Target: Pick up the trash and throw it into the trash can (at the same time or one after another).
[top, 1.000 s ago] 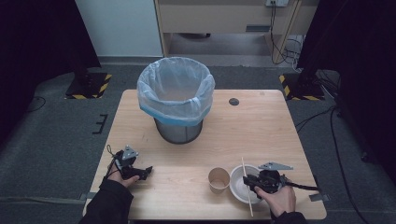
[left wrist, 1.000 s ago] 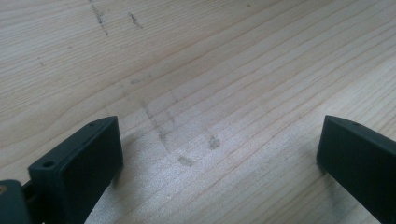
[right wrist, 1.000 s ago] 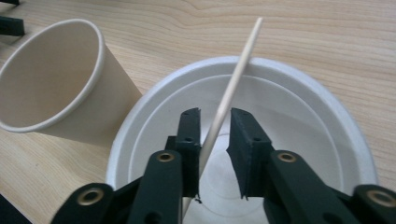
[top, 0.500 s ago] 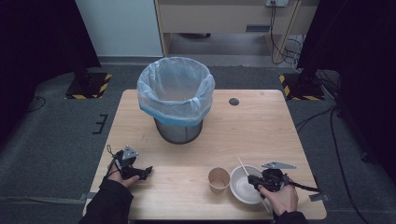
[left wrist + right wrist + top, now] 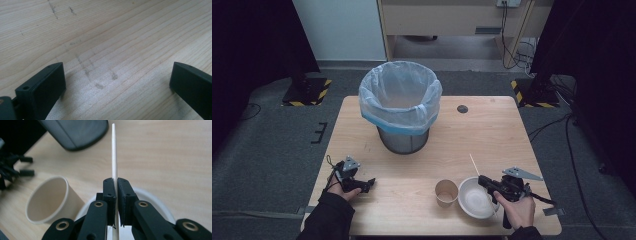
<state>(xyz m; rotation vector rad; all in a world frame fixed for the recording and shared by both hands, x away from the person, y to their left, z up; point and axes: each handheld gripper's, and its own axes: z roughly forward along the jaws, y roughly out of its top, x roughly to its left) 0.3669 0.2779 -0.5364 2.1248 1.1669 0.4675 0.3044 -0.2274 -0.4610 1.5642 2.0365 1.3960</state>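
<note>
Both tools are black; the right tool (image 5: 114, 202) shows brass-coloured screws, the left tool (image 5: 362, 185) a grey three-cornered plate, and the sleeves are dark.

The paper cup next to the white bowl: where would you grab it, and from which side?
Grip the paper cup across its rim, coming straight down from above. It stands upright and empty with its mouth open, so one jaw could slip inside and one outside. The white bowl crowds its right side, so the open left gripper looks better placed than the right gripper, shut on the wooden stick.

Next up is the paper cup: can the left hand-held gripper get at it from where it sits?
Probably yes. The left hand-held gripper rests open on the table, and only bare wood lies between it and the paper cup.
</note>
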